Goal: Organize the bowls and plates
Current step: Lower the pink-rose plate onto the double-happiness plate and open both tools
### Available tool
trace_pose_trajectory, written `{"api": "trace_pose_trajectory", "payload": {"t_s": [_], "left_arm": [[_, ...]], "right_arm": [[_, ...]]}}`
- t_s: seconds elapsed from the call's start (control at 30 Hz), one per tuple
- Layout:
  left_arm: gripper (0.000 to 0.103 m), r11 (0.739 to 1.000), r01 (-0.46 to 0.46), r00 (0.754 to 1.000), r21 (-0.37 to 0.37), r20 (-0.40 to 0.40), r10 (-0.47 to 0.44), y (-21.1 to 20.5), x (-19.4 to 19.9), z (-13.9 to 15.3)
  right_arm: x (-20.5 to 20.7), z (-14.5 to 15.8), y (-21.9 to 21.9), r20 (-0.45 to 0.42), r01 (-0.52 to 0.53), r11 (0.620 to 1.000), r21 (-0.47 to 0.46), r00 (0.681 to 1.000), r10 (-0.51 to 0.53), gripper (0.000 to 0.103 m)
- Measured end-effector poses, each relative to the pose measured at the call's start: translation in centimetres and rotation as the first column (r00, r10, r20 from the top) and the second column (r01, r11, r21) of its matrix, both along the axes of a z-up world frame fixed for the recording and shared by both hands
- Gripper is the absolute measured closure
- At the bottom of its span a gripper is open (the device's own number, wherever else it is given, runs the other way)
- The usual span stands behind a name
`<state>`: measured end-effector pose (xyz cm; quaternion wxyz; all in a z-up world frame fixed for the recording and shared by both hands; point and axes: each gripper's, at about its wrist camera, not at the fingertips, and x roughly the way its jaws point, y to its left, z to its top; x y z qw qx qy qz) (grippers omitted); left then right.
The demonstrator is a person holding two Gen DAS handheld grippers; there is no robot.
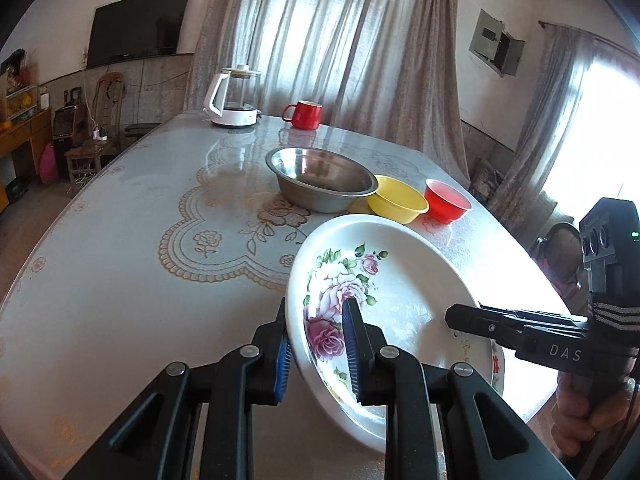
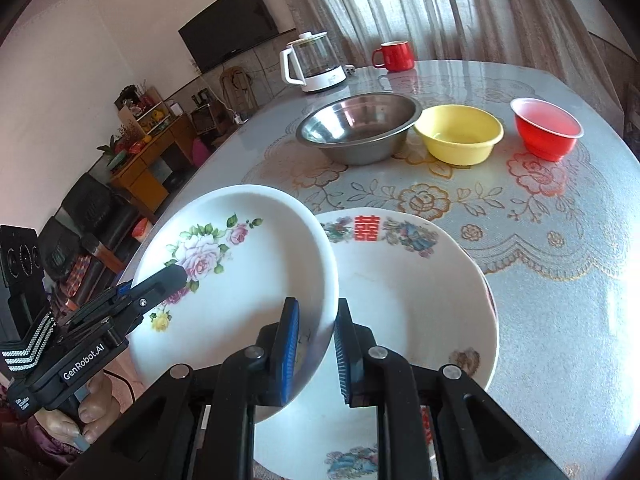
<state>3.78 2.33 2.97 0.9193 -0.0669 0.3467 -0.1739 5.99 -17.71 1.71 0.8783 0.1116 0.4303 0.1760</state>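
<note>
On the lace-patterned table [image 2: 560, 280], the rose plate [image 2: 240, 280] is held tilted, partly over the larger plate [image 2: 420, 300], each rim clamped by the left gripper [image 1: 316, 344] and right gripper [image 2: 316, 352]. Level it, lower it centred; contact underneath probably hasn't happened yet.

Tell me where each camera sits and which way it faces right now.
Left wrist: on the left gripper, angled down across the table; its fingers clamp the rose plate; the right gripper and its hand show at right.
Right wrist: on the right gripper, angled down; clamps the same plate's opposite rim, above a second plate; left gripper at left.
Shared: rose plate, steel bowl, yellow bowl, red bowl, kettle, mug.
</note>
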Motion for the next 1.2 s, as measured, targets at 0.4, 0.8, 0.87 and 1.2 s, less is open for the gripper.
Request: {"api": "trace_pose_trajectory", "payload": {"t_s": [0.4,0.8,0.87,1.2], "left_arm": [[0.080,0.994,0.107,0.993,0.011,-0.050,-0.106,-3.3,1.0,-1.2],[0.079,0.990,0.135,0.987,0.040,-0.097,-0.130,-4.1,1.9,-2.3],[0.079,0.991,0.127,0.987,0.047,-0.107,-0.122,-4.2,2.0,-2.6],[0.079,0.987,0.138,0.986,0.077,-0.105,-0.129,-4.3,2.1,-3.1]], "right_arm": [[-2.0,-0.8,-3.8,-0.016,0.106,0.994,0.005,0.994,-0.106,0.087],[-2.1,-1.6,-4.4,-0.021,0.109,0.994,-0.021,0.994,-0.109,0.087],[-2.1,-1.9,-4.3,-0.024,0.107,0.994,-0.029,0.994,-0.108,0.087],[-1.9,-2.6,-3.4,-0.015,0.115,0.989,-0.095,0.993,-0.117,0.085]]}}
